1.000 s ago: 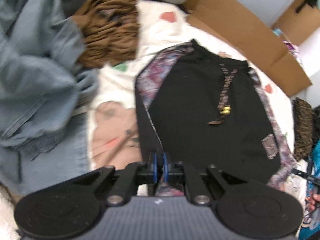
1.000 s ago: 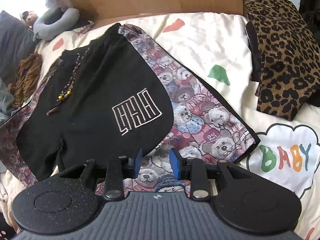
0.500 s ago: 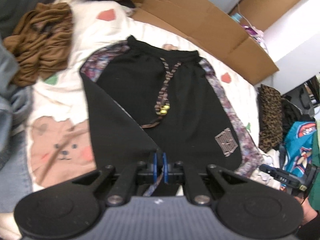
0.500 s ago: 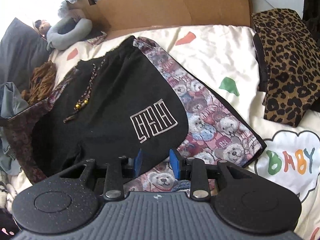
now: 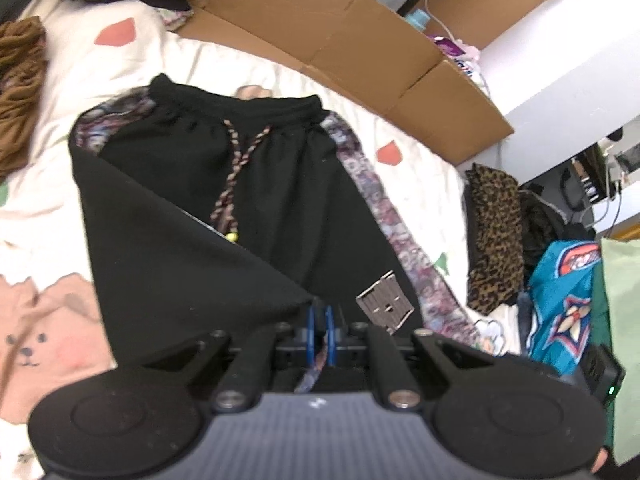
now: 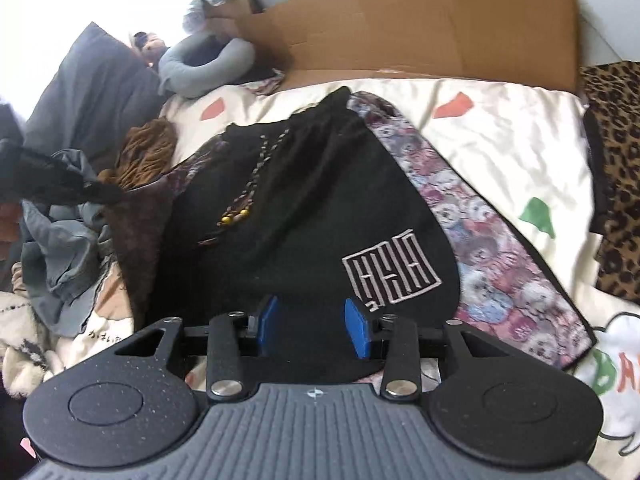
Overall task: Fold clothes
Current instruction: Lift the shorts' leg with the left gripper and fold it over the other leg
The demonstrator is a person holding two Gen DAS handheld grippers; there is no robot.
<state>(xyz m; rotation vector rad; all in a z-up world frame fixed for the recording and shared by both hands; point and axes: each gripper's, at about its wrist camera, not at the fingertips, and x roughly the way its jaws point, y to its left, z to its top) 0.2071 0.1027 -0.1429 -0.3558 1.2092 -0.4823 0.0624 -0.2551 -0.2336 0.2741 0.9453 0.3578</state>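
Observation:
Black shorts (image 5: 280, 184) with bear-print side panels lie on the cream bedsheet (image 5: 100, 76), waistband far, drawstring (image 5: 236, 168) in the middle. My left gripper (image 5: 319, 320) is shut on the hem of one leg. It holds that leg as a black flap (image 5: 168, 264) drawn over the front, close to the logo patch (image 5: 384, 300). In the right wrist view my right gripper (image 6: 312, 328) hovers just above the shorts (image 6: 304, 216), near the logo patch (image 6: 390, 272). Its jaws are opening, and the blue pads (image 6: 356, 332) press on nothing.
A flattened cardboard box (image 5: 360, 40) lines the far edge of the bed. A leopard-print garment (image 6: 616, 180) lies to the right. A brown garment (image 6: 148, 148), a denim pile (image 6: 60, 232) and a grey neck pillow (image 6: 204, 68) crowd the left. A blue bag (image 5: 560, 300) sits beyond the right edge.
My left gripper carried the held leg rightward across the shorts, so the black flap spread wider. My right gripper rose, left the bear-print hem and its pads moved apart.

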